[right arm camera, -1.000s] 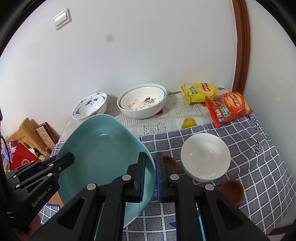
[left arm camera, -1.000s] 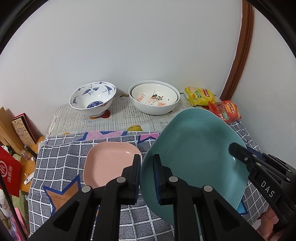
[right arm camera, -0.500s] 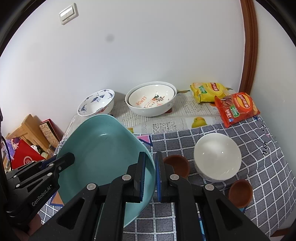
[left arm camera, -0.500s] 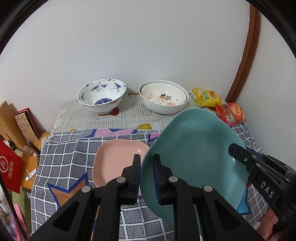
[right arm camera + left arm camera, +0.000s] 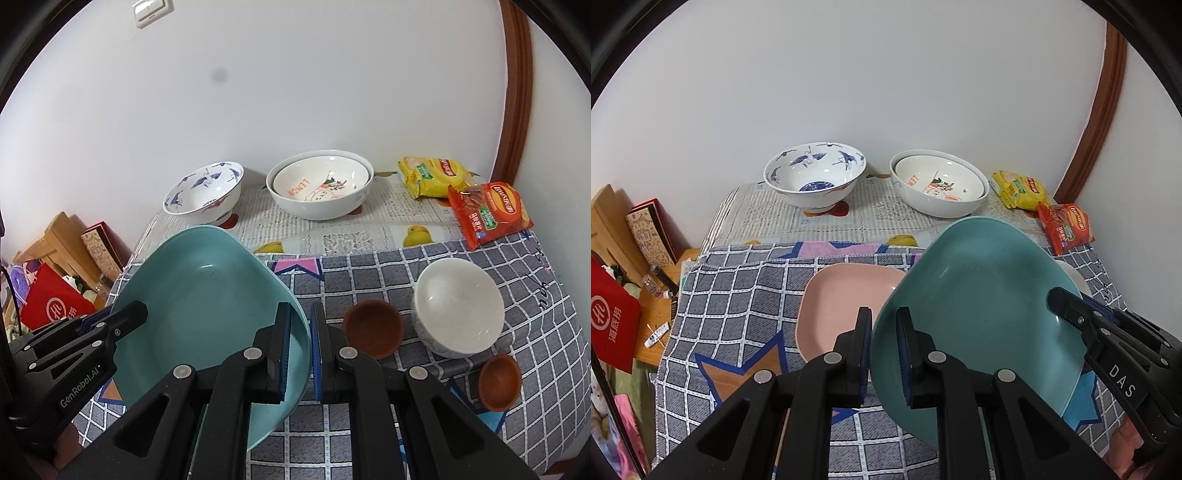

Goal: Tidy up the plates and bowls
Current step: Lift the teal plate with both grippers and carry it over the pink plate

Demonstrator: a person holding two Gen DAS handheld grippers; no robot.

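Both grippers hold one large teal plate (image 5: pixel 982 314) in the air above the table. My left gripper (image 5: pixel 884 332) is shut on its left rim, and my right gripper (image 5: pixel 301 328) is shut on its right rim (image 5: pixel 207 306). A pink square plate (image 5: pixel 842 299) lies on the checked cloth below and left of the teal plate. A blue-patterned bowl (image 5: pixel 816 179) and a white bowl with a smaller printed bowl nested inside (image 5: pixel 940 182) stand at the back. A plain white bowl (image 5: pixel 458 306) and two small brown bowls (image 5: pixel 373 326) (image 5: pixel 498 380) sit at the right.
Yellow (image 5: pixel 432 175) and red (image 5: pixel 487 214) snack packets lie at the back right near the wall. A red bag (image 5: pixel 611 321), books and a wooden rack (image 5: pixel 613 225) stand off the table's left edge. The wall runs close behind the back bowls.
Both grippers and the teal plate have moved left and slightly back; the pink plate and back bowls have shifted rightward in the views. Both grips are unchanged.
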